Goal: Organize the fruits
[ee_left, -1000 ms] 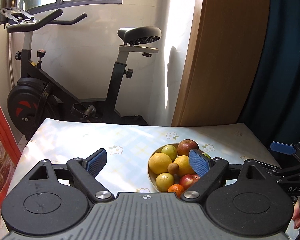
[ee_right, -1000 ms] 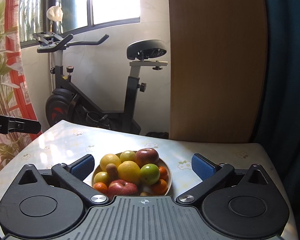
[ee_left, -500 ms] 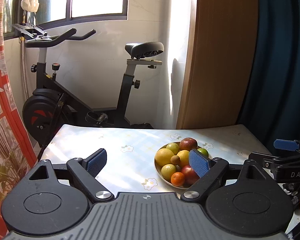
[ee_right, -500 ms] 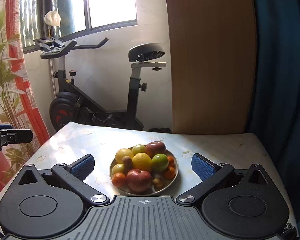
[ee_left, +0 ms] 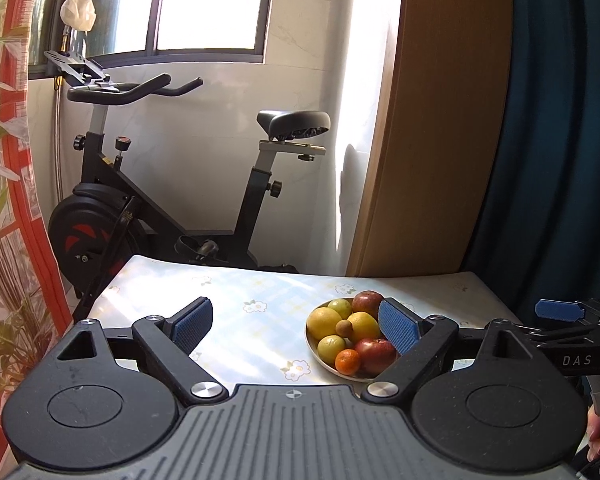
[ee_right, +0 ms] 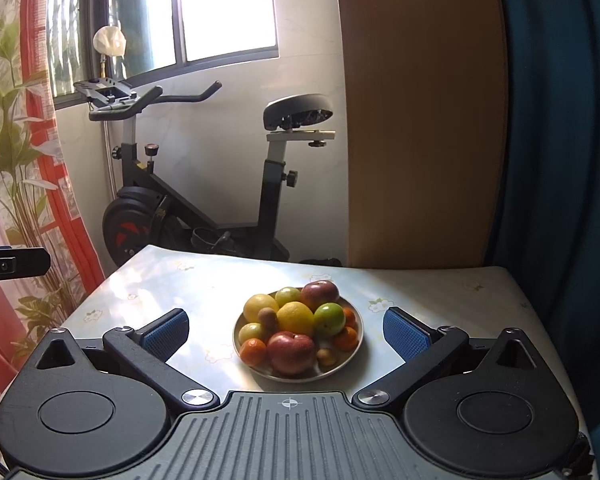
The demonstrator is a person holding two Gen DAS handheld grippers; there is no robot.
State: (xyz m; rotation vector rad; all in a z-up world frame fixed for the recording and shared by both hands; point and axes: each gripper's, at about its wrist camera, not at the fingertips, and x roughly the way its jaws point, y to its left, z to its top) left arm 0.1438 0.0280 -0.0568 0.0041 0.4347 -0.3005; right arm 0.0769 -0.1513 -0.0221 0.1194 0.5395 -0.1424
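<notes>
A metal plate [ee_right: 354,354] piled with several fruits sits on the flowered table [ee_right: 204,292]: yellow citrus [ee_right: 295,317], red apples [ee_right: 291,351], a green fruit [ee_right: 329,318], small oranges and a brown kiwi [ee_right: 268,316]. My right gripper [ee_right: 286,330] is open, held back from the plate, which shows between its blue pads. My left gripper [ee_left: 294,326] is open too, over bare tabletop, and its right pad hides part of the same plate [ee_left: 314,350]. Nothing is held. The right gripper's finger [ee_left: 558,310] shows at the left wrist view's right edge.
An exercise bike [ee_right: 204,184] stands behind the table under a window. A wooden panel [ee_right: 420,120] and dark blue curtain [ee_right: 560,140] rise at the back right. A red-patterned curtain [ee_right: 40,160] hangs on the left. A person's fingers [ee_left: 596,436] show at the lower right.
Both grippers have pulled back and risen from the plate, so the fruits look smaller and farther and more of the table shows. Jaws stayed open.
</notes>
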